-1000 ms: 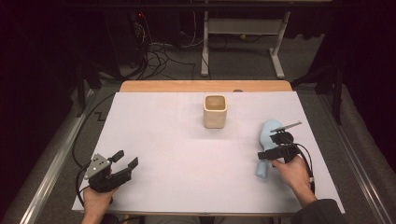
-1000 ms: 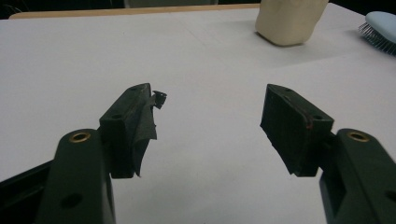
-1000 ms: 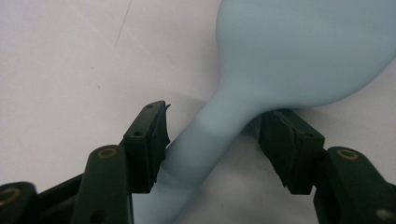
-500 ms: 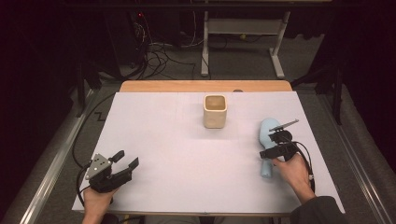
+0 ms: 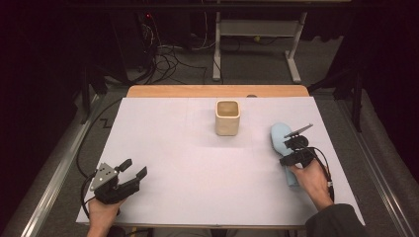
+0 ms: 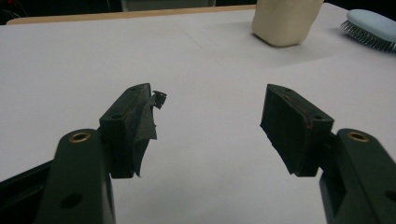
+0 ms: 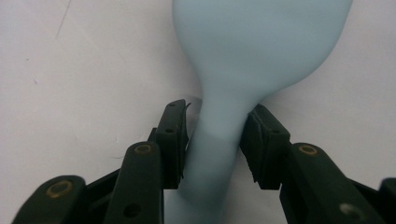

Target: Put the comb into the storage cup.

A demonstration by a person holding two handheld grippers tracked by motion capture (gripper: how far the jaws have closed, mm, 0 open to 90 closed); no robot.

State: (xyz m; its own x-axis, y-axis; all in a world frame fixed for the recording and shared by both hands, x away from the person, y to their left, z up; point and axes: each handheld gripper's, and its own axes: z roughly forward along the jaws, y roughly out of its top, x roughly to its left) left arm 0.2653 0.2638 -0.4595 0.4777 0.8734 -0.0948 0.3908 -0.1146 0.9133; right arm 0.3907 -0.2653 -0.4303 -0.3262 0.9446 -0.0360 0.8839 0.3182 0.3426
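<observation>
Two tools work over a counter [image 5: 197,168] covered by a pale white sheet, with a strip of bare wood showing along its far edge at 12 o'clock. Beyond it the room is dark: a tangle of cables [image 5: 168,59] lies on the grey floor at about 11 o'clock, and the legs of a white metal frame [image 5: 257,49] stand at 12 to 1 o'clock. A cream square cup [image 5: 228,117] stands upright on the sheet just past the middle.

At 4 o'clock lies the light blue hairbrush [image 5: 282,139], bristles down, its head pointing away from the person. The right tool [image 5: 295,150] has just been closing its jaws, and in the right gripper view both pads sit against the narrow neck of the handle, so it is gripping the brush [image 7: 219,140], which rests on the sheet. The left tool [image 5: 129,174] rests at 8 o'clock, well apart from everything, jaws spread with nothing between them; a scrap of torn black tape hangs from one pad [image 6: 140,126].

From above, the hand [image 5: 309,177] and tool hide most of the brush handle. In the left gripper view the cup [image 6: 285,21] and brush [image 6: 371,28] are cut off by the frame's edge. The cup's inside seems empty, though shadow makes that uncertain.
</observation>
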